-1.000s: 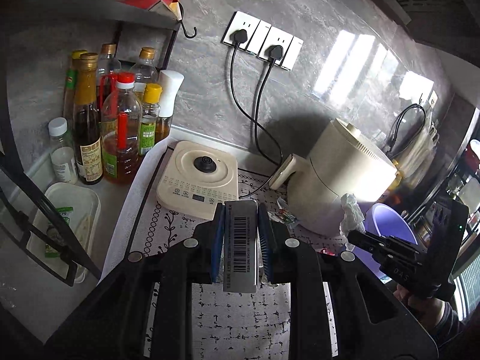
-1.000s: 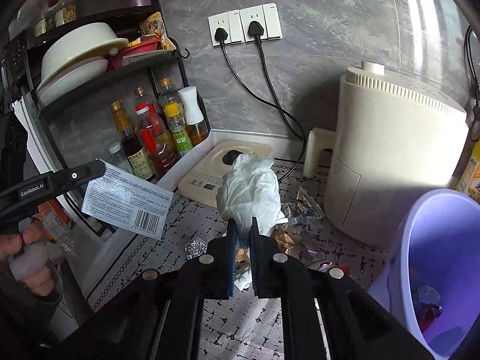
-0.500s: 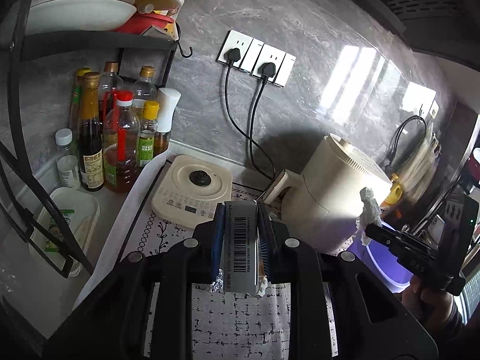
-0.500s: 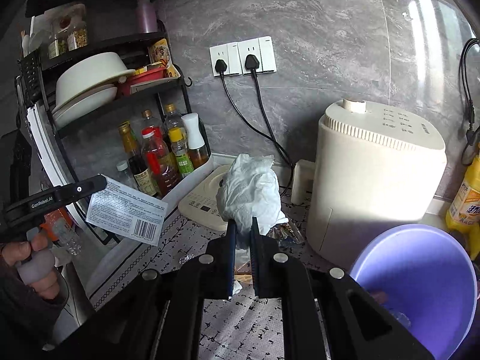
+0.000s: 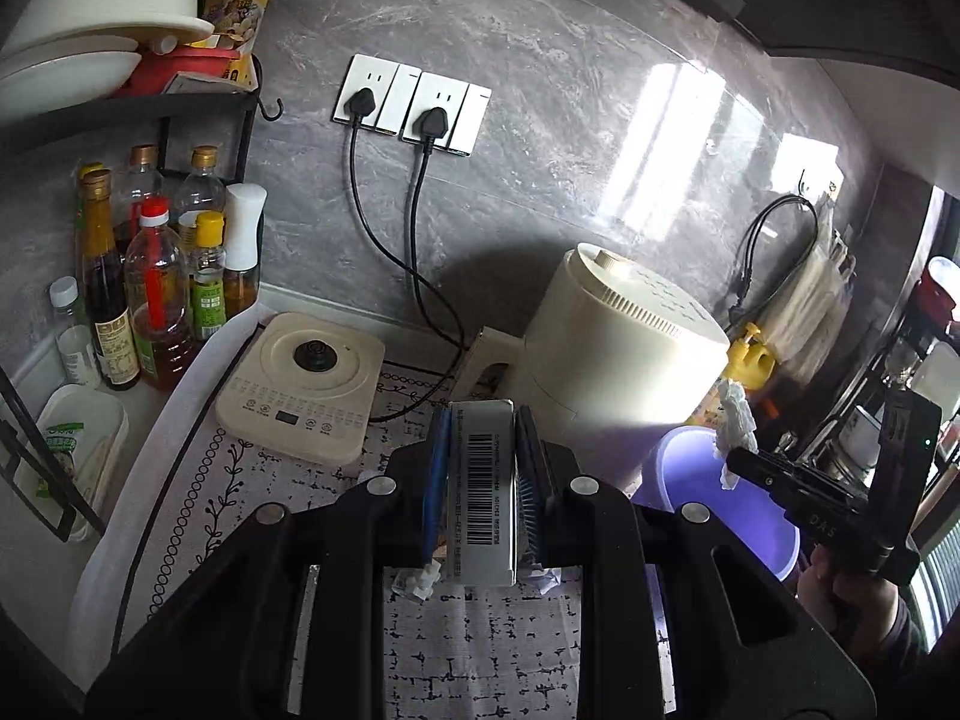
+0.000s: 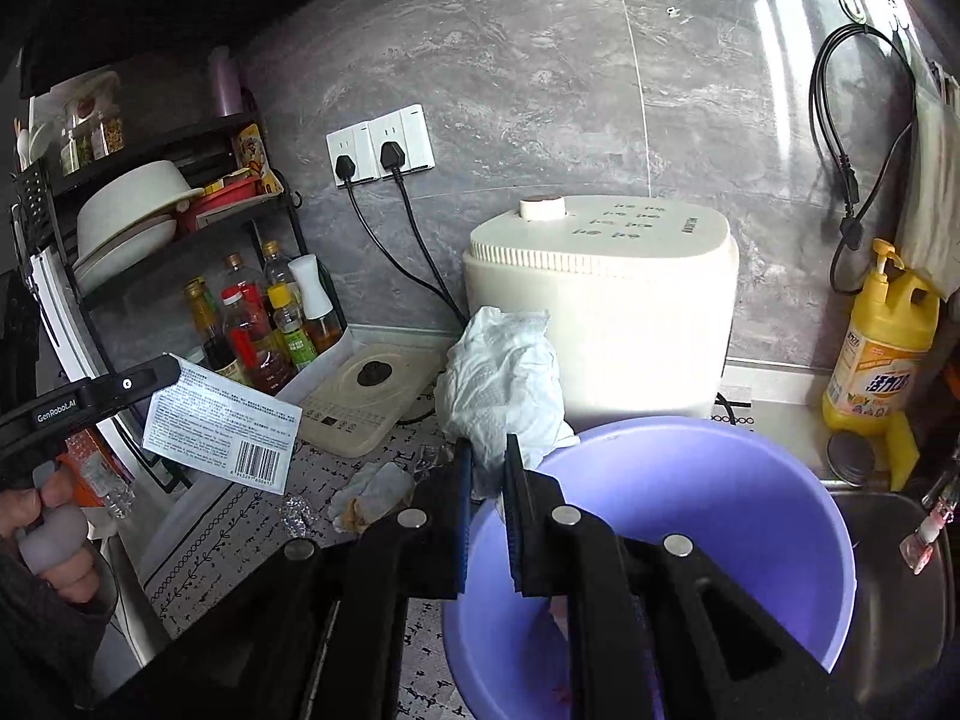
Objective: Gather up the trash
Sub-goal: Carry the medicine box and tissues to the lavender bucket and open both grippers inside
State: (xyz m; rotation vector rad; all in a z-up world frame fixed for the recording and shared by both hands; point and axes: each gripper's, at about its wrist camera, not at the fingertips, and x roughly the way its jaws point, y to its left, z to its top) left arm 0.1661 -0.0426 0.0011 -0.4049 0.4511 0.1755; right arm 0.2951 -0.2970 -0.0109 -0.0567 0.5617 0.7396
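My left gripper (image 5: 483, 429) is shut on a flat grey packet with a barcode (image 5: 483, 480), held above the patterned mat. In the right wrist view the same packet (image 6: 222, 426) sticks out of the left gripper (image 6: 165, 372) at the left. A crumpled white tissue (image 6: 501, 378) stands up between the pads of my right gripper (image 6: 487, 468), whose jaws are opening. It hangs over the near rim of the purple bin (image 6: 720, 510). In the left wrist view the tissue (image 5: 735, 420) and right gripper (image 5: 735, 465) are above the bin (image 5: 690, 471).
A cream appliance (image 6: 600, 312) stands behind the bin, a flat cream hotplate (image 5: 300, 384) to its left. Oil bottles (image 5: 156, 288) crowd the left corner under a rack. A foil ball (image 6: 297, 507) and dirty tissue (image 6: 372, 489) lie on the mat. Yellow detergent (image 6: 882, 348) and sink (image 6: 888, 570) right.
Both grippers moved right and a little up. The right one now carries the tissue over the purple bin, and its jaws stand slightly wider. The left still grips the packet.
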